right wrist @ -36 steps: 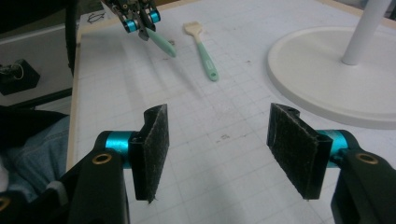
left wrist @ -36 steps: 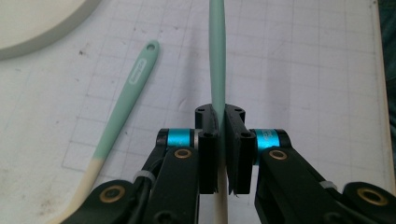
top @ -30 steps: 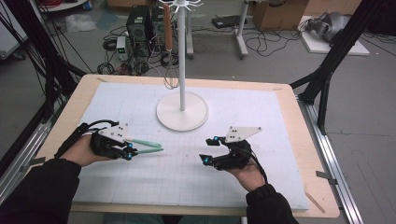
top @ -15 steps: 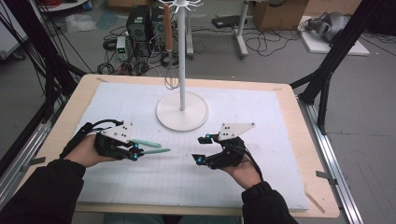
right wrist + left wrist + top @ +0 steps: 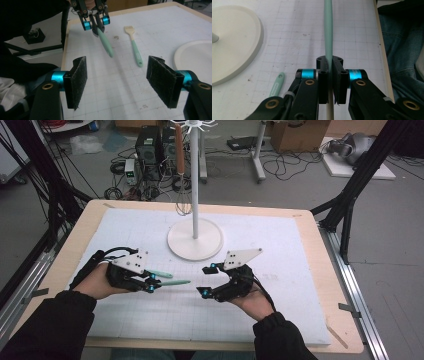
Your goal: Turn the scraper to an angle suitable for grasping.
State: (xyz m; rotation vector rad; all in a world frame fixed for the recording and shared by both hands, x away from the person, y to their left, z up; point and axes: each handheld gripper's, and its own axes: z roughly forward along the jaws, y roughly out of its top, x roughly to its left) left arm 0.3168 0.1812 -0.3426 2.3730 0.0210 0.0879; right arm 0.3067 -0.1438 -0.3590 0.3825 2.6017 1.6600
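Observation:
My left gripper (image 5: pixel 149 284) is shut on a teal-handled utensil (image 5: pixel 176 282), held level above the mat with its handle pointing right. In the left gripper view the jaws pinch that handle (image 5: pixel 328 37) near its base; the utensil's head is hidden. My right gripper (image 5: pixel 207 280) stands open a short way to the right of the handle's tip and faces it. Its pads (image 5: pixel 80 80) are wide apart with nothing between them. Beyond them I see the left gripper (image 5: pixel 96 25) and the held handle (image 5: pixel 106 47). A second teal-handled brush (image 5: pixel 135 50) lies flat on the mat.
A white stand with a round base (image 5: pixel 195 242) rises at the mat's centre back, and a brown-handled whisk (image 5: pixel 180 165) hangs from its top hooks. The white gridded mat (image 5: pixel 280 320) covers a wooden table. Cables and equipment lie on the floor beyond.
The left gripper has carried the utensil to the right and the right gripper has shifted left, so the gap between them has narrowed. The brush on the mat has not moved.

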